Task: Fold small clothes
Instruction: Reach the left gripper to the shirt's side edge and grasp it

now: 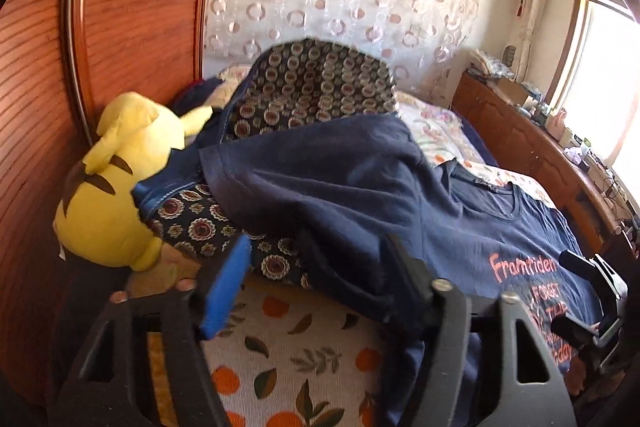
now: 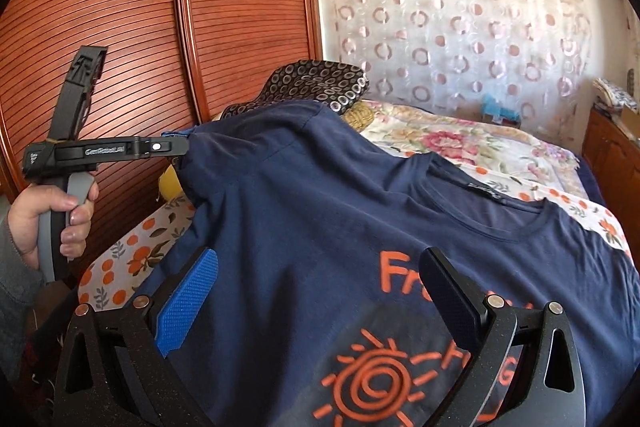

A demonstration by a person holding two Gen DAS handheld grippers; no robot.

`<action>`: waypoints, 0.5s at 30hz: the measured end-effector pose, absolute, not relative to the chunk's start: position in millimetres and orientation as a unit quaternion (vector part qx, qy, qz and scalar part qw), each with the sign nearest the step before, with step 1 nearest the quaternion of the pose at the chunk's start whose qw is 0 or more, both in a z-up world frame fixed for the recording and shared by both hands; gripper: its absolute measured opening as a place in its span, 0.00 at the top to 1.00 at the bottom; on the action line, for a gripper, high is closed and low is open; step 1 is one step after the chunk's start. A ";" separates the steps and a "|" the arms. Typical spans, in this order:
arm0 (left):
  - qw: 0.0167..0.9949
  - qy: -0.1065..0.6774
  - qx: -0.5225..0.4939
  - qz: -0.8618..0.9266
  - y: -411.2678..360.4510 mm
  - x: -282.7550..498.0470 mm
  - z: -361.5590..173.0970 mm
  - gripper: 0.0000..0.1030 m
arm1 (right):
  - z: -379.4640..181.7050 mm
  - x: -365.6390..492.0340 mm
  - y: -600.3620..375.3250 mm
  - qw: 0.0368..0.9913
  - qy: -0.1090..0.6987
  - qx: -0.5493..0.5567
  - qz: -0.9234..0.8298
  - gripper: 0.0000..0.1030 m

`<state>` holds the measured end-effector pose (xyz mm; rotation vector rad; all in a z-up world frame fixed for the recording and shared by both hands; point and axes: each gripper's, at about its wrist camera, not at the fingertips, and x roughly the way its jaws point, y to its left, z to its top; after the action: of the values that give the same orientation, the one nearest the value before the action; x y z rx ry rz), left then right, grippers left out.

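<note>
A navy T-shirt [image 2: 320, 211] with orange print lies front up on the bed; it also shows in the left wrist view [image 1: 340, 195]. In the right wrist view my left gripper [image 2: 180, 147] holds the shirt's left sleeve edge raised above the bed, a hand squeezing its handle. In the left wrist view the same gripper [image 1: 316, 275] has lifted cloth draped over its right finger while the blue-padded left finger [image 1: 226, 291] stands apart. My right gripper [image 2: 324, 303] hovers open over the shirt's printed chest, touching nothing. It also shows at the right edge of the left wrist view [image 1: 588, 291].
A yellow plush toy [image 1: 116, 187] lies at the left against the wooden wardrobe doors [image 2: 120, 27]. A dark patterned cushion [image 1: 312, 87] sits behind the shirt. The orange-print bedsheet [image 1: 288, 351] covers the bed. A wooden sideboard [image 1: 532, 143] with clutter runs along the right under the window.
</note>
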<state>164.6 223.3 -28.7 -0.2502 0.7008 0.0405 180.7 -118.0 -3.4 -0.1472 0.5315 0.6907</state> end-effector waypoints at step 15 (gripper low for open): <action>0.930 0.349 -0.110 -0.011 212.1 190.5 -18.3 0.91 | 2.0 172.4 -132.3 0.907 0.254 -0.076 0.328 0.02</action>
<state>190.5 212.1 -18.3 -0.2244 0.7155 -0.0219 172.4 -132.3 2.0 -0.1572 0.5235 0.6772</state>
